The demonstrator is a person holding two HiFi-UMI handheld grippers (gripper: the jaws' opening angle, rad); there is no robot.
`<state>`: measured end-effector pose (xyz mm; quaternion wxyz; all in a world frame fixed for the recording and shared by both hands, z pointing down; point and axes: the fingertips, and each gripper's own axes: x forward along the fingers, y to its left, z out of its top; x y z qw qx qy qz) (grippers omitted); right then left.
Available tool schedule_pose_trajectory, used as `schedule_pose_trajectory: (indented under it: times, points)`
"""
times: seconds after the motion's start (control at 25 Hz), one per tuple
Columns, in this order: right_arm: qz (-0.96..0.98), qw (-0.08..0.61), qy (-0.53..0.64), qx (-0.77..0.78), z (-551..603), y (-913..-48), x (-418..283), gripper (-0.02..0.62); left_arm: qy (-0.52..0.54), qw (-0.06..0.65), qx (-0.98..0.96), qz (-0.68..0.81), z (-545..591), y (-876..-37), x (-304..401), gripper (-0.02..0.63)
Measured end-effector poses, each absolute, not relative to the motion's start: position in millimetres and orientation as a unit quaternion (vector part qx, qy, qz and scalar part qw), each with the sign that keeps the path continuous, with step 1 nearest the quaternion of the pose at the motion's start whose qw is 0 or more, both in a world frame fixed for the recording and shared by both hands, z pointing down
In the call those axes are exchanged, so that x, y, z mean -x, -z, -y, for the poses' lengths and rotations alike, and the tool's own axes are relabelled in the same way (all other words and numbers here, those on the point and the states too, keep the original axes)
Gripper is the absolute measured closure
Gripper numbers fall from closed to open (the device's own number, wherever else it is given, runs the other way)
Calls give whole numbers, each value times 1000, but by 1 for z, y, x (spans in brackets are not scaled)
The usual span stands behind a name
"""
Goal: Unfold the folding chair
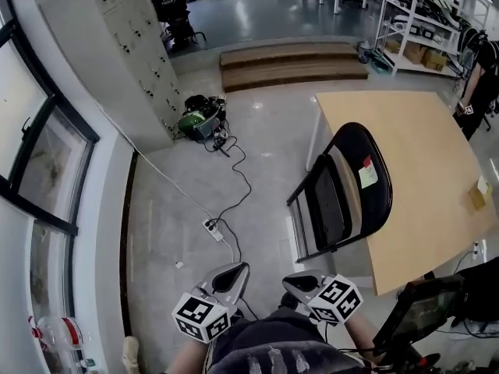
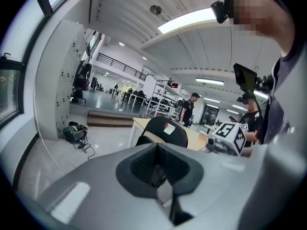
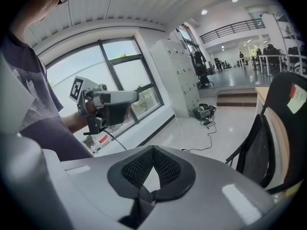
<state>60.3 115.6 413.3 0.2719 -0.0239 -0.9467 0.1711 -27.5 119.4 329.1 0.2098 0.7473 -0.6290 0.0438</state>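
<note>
A black folding chair [image 1: 347,189] stands folded flat, leaning against the edge of a light wooden table [image 1: 425,158]; a pale sticker sits on its backrest. It also shows in the left gripper view as the chair [image 2: 165,128] and at the right edge of the right gripper view as the chair [image 3: 278,133]. My left gripper [image 1: 231,273] and right gripper [image 1: 301,282] are held close to my body, well short of the chair. Both are shut with nothing between the jaws. The left gripper [image 2: 156,169] and the right gripper [image 3: 152,169] point roughly toward the chair.
A power strip [image 1: 213,228] with a black cable lies on the floor between me and the chair. A green bag [image 1: 199,121] sits by the lockers. Low wooden steps [image 1: 292,62] lie beyond. A person [image 1: 479,76] stands at the table's far corner. Windows line the left wall.
</note>
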Motion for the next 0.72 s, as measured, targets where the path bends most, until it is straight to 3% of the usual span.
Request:
schedule_pose_trajectory:
  times: [0.4, 0.72]
  points:
    - [945, 274, -172, -41, -72, -409, -52, 595, -42, 214, -787, 577, -66, -337, 30, 605]
    - [926, 300, -190, -126, -77, -412, -8, 595, -35, 230, -838, 495, -50, -349, 73, 605]
